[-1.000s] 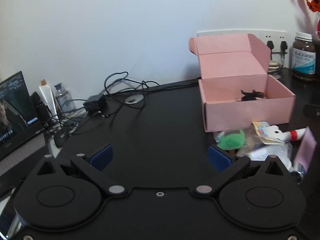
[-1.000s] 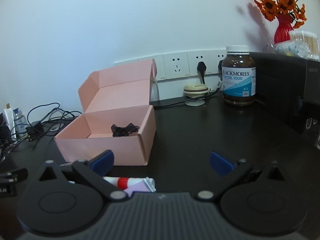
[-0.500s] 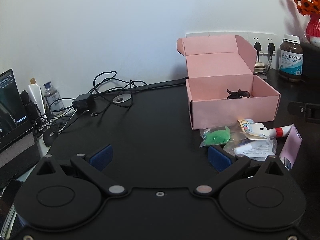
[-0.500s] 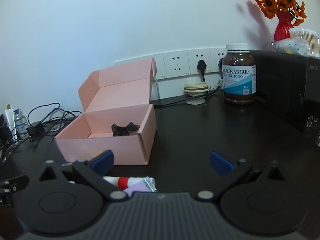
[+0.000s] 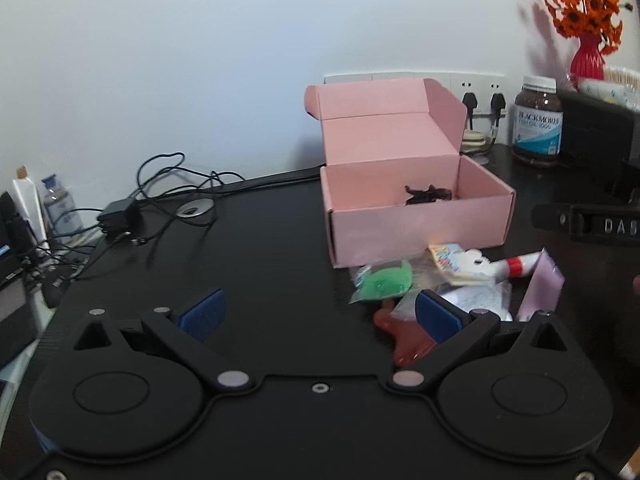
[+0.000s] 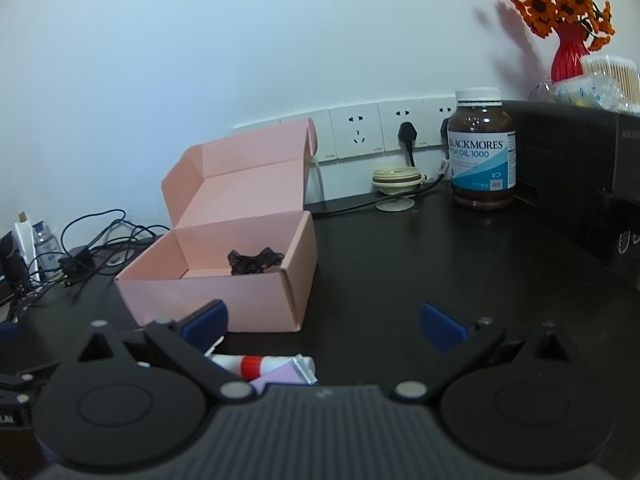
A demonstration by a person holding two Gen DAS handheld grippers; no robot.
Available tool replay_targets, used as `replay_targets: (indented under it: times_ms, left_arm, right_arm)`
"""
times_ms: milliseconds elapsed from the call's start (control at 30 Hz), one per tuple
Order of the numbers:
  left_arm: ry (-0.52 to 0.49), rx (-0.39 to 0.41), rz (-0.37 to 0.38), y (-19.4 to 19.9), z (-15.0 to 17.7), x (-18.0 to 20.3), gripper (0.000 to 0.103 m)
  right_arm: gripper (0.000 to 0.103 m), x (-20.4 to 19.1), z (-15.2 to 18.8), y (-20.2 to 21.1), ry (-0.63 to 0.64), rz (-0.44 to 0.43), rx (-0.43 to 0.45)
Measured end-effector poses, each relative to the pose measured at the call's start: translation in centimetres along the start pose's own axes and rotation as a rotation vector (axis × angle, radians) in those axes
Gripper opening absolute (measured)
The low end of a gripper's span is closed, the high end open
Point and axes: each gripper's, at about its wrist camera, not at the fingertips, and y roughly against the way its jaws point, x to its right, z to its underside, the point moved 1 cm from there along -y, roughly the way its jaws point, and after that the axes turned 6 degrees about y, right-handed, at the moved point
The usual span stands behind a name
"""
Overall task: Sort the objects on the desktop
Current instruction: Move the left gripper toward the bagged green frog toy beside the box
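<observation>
A black desk [image 5: 260, 248] set against a white wall carries the work, with loose cables at its left edge and wall sockets behind. In the left wrist view, the pink box [image 5: 416, 220] stands open with its lid back, and a small black item [image 5: 428, 194] already lies inside; the unsorted pile lies just in front of the box: a green packet [image 5: 384, 284], a cartoon-printed packet [image 5: 460, 264], a red-banded tube [image 5: 516, 266], a lilac sachet [image 5: 542, 290] and a red translucent piece [image 5: 404, 332]. Your left gripper [image 5: 318, 314] is released and empty, its right pad just beside the pile. Shift it right until one item sits between both pads; the green packet looks the easiest, since it lies at the pile's edge. Close on a single item, because the film wrappers overlap and may drag neighbours. In the right wrist view, the right gripper [image 6: 322, 320] is likewise spread and holds nothing, with the tube [image 6: 260, 364] and sachet [image 6: 280, 378] below its left finger and the fish-oil bottle [image 6: 482, 148] well apart at the rear. Keep this gripper clear of the box's front wall while the left one works.
</observation>
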Motion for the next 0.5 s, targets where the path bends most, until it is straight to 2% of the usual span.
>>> replay_targets:
  times_ms: [167,367,500]
  left_arm:
    - [0.081,-0.034,0.033,-1.9,-1.2,-0.4,0.098]
    - [0.087,-0.124,0.049,-4.7,-1.9,0.1,0.098]
    - [0.116,-0.172,0.067,-6.0,-2.3,0.4,0.092]
  right_arm:
    - [0.102,0.2,0.0,-0.1,-0.013,-0.009,-0.007]
    - [0.102,0.2,0.0,0.0,-0.02,-0.009,-0.001]
    - [0.102,0.0,0.0,0.1,-0.009,-0.008,0.007]
